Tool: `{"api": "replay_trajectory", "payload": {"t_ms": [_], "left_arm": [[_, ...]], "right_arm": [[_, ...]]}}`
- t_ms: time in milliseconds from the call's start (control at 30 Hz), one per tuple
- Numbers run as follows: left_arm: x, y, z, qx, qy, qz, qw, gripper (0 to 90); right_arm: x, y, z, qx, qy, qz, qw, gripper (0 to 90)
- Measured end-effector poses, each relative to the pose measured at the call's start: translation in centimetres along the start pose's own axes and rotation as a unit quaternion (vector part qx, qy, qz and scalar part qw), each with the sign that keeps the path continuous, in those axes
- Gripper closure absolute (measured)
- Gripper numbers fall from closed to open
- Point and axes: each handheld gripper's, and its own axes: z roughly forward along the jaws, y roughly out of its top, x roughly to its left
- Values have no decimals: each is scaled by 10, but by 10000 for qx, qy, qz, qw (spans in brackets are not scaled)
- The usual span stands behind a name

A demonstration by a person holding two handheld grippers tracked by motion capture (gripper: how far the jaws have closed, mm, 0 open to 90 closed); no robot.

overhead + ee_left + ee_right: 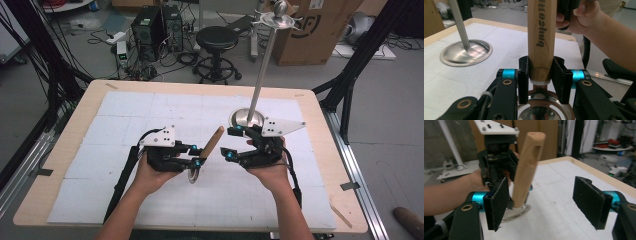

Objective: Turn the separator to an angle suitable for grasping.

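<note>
The wooden-handled utensil (207,150), seemingly a slotted skimmer, is held above the table (60,165) near its middle, in front and left of the steel stand (246,119), its handle slanting up toward that stand. The left gripper (196,155) has its fingers clamped on the handle just above the metal head. The right gripper (233,142) waits just beside the handle, fingers apart and empty; I judge pickup done, with handover or hanging left.

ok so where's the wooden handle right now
In the high view the wooden handle sits mid-table, clamped near its lower end in the left gripper and tilting up toward the right gripper, just left of the metal stand's round base.
</note>
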Motion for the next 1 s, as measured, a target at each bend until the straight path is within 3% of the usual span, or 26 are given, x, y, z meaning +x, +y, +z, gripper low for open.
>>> {"api": "replay_trajectory", "payload": {"t_ms": [167,367,1000], "left_arm": [[-1,0,0,-7,-28,29,10000,689],[-2,0,3,-58,-77,29,9999,689],[-3,0,8,-78,-147,54,9998,689]], "right_arm": [[2,0,7,161,105,-93,9998,379],[2,1,14,95,207,-76,9997,394],[2,1,22,135,662,-46,9977,569]]}}
